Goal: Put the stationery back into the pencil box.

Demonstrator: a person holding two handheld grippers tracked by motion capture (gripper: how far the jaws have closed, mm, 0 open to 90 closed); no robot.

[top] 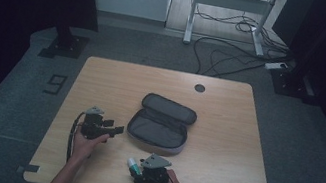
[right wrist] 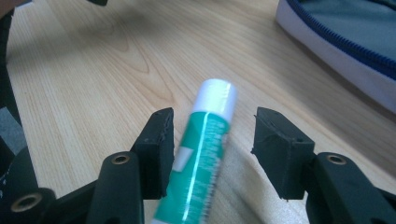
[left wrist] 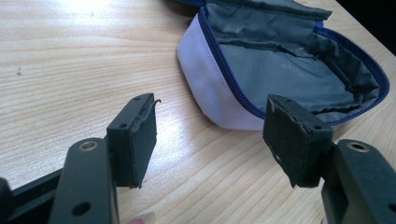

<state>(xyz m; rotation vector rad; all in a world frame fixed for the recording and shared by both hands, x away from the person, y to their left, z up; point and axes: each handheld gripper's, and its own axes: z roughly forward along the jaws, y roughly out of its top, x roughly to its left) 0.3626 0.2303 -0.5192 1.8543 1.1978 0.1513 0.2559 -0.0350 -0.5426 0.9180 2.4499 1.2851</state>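
Green-and-white glue stick (right wrist: 203, 154) lies between our right tool's (right wrist: 212, 149) spread jaws, near the open grey zip pouch (top: 160, 126); left tool (left wrist: 210, 135) spread, empty, facing the pouch.

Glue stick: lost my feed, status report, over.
Right gripper open, jaws either side of glue stick. Left gripper open, empty, facing unzipped pouch. Nothing in the way.

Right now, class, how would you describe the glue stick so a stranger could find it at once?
Start at the light wooden table and its open grey zip pouch. Nearer the person, between the right tool's open jaws, lies the green tube with a white cap: the only brightly coloured thing there.
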